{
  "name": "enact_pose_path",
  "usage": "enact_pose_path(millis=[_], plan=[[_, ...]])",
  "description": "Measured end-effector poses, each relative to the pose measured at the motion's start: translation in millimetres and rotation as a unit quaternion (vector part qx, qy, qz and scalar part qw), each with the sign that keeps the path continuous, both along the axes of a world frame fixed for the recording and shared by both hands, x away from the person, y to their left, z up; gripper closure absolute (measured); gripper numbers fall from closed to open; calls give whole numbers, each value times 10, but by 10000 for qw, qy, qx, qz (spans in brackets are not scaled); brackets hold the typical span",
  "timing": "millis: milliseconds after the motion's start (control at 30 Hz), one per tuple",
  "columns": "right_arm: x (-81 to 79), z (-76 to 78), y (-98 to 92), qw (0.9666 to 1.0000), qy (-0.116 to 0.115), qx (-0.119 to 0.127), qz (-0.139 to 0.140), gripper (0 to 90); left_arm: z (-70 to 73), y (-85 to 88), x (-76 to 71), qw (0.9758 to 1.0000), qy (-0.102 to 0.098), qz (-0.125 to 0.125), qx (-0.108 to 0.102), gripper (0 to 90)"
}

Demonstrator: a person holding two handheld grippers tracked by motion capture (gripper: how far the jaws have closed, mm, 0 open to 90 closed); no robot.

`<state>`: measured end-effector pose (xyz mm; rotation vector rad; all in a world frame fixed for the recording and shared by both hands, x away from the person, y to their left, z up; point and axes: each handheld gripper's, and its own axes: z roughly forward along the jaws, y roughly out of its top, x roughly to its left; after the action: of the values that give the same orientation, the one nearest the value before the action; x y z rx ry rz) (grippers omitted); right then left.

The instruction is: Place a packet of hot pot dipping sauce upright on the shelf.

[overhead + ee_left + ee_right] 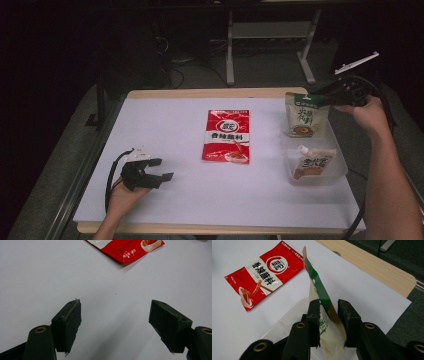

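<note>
High view: overhead, looking forward and down across whole tabletop (165,200). Left gripper view: low, close to surface. Right gripper view: close, angled down. Shared by all three: red packet (227,136).

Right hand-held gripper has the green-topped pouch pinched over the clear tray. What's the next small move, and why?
Probably lower it into the clear plastic tray and then open. The right hand-held gripper holds the green-topped cream sauce pouch by its upper edge, hanging above the tray's far end, where a white spouted pouch already lies.
</note>
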<state>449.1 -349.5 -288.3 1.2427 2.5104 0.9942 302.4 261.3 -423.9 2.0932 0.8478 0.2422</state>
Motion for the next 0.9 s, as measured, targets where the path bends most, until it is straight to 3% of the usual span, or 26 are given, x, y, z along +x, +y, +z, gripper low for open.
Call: enact_pose_path(millis=[200, 900], plan=[[-33, 58, -16, 9998, -159, 93, -37, 666, -4, -8, 1, 10000, 35, -11, -5, 252], [-132, 195, 138, 9988, -277, 330, 236, 625, 7, -18, -9, 10000, 33, -17, -32, 247]])
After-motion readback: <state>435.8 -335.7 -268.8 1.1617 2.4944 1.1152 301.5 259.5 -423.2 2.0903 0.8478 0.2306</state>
